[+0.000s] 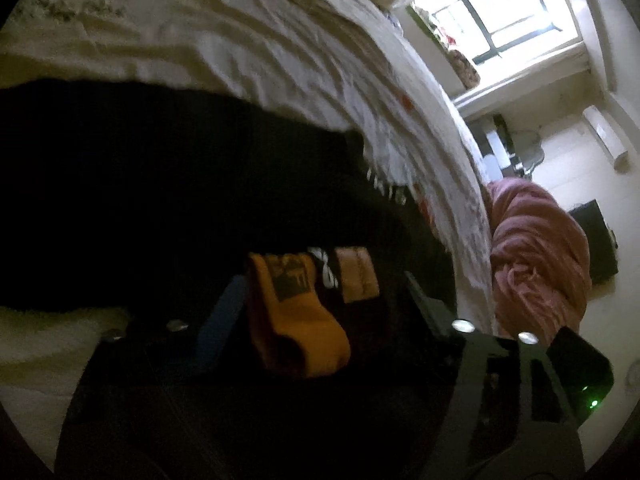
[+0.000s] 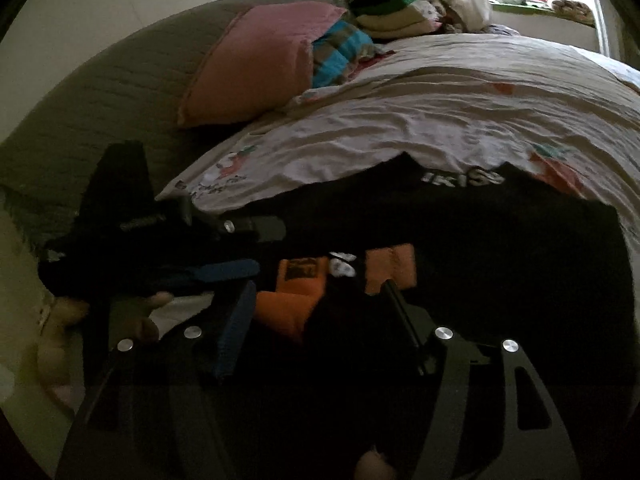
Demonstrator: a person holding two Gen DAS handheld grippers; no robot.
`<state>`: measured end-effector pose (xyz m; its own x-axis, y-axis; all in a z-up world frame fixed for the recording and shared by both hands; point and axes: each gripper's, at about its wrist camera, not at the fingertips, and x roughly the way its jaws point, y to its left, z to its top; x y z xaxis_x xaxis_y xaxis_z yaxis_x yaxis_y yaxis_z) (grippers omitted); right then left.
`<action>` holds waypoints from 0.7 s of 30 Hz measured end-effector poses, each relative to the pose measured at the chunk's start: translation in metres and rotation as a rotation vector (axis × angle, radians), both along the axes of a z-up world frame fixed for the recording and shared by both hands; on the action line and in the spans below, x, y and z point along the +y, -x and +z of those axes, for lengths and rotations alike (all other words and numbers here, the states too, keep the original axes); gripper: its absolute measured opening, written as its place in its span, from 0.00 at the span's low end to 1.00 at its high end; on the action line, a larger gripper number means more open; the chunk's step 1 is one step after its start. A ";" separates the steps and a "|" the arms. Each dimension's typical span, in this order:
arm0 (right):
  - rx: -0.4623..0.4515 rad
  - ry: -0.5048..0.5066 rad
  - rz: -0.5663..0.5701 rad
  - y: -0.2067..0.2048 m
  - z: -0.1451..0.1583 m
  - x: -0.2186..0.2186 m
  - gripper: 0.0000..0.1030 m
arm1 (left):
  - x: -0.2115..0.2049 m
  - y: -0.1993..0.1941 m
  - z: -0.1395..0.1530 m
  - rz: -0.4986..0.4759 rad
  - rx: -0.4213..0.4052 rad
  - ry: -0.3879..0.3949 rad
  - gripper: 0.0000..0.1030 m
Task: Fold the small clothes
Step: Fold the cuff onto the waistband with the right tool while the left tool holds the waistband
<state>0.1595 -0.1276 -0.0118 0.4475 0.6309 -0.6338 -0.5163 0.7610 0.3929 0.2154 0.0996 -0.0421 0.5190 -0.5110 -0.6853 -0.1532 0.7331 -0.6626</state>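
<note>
A black garment [image 1: 160,184] with white lettering [image 2: 464,178] lies spread on the bed. On it sits an orange piece [image 1: 296,312] with a black label, beside a paler orange patch [image 1: 356,276] and a white print. My left gripper [image 1: 322,280] hangs low over this spot with the orange piece between its blue and black fingers, which stand apart from each other. My right gripper [image 2: 320,284] is right next to it over the same orange piece [image 2: 300,276], jaws apart with dark cloth under them. The left gripper [image 2: 272,248] comes in from the left in the right wrist view.
The bed has a wrinkled white sheet [image 2: 400,128] with printed figures, a pink pillow [image 2: 256,64] and a pile of folded clothes [image 2: 396,12] at the head. A bunched pink blanket [image 1: 536,256] lies beyond the bed edge. A window [image 1: 508,4] is beyond it.
</note>
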 end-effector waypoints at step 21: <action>0.048 0.150 -0.333 -0.025 -0.020 -0.120 0.62 | -0.049 0.010 0.008 -0.086 -0.071 -0.420 0.13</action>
<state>0.1843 -0.2477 -0.0313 0.5805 0.3543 -0.7331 -0.2143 0.9351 0.2822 0.2055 0.0503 -0.0343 0.5400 -0.2391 -0.8070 -0.0448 0.9493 -0.3112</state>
